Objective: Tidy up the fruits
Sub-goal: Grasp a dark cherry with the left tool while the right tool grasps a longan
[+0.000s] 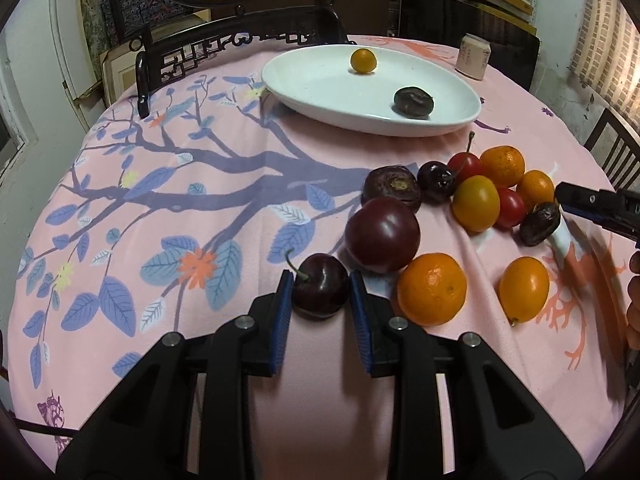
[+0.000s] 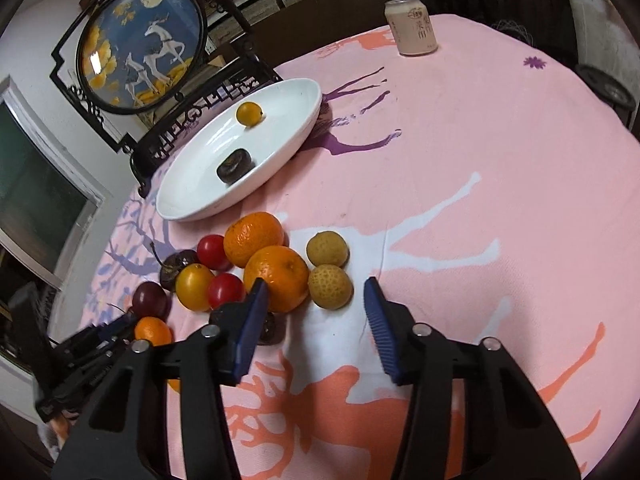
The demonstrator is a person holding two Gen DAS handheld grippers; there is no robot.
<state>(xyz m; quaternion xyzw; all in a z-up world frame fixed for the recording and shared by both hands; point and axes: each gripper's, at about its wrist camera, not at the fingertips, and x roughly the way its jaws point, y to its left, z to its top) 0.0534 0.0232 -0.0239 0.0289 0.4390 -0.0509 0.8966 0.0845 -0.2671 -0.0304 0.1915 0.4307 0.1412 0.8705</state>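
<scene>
A dark red cherry (image 1: pixel 320 289) sits between the blue pads of my left gripper (image 1: pixel 319 284), which is shut on it at table level. Beside it lie a large plum (image 1: pixel 382 234), a mandarin (image 1: pixel 432 289) and a pile of small fruits (image 1: pixel 476 202). A white oval plate (image 1: pixel 320 92) holds a small orange fruit (image 1: pixel 363 61) and a dark chestnut-like fruit (image 1: pixel 413 101). My right gripper (image 2: pixel 316 284) is open and empty, just short of two pale longans (image 2: pixel 330 286) and a mandarin (image 2: pixel 278 276). The plate (image 2: pixel 280 148) also shows in the right wrist view.
A pink drink can (image 1: pixel 473 57) stands behind the plate, also in the right wrist view (image 2: pixel 411 26). A carved dark wooden screen stand (image 2: pixel 140 46) sits at the table's far edge. The round table wears a pink patterned cloth (image 1: pixel 160 200). The right gripper body (image 1: pixel 600 208) shows at the right edge.
</scene>
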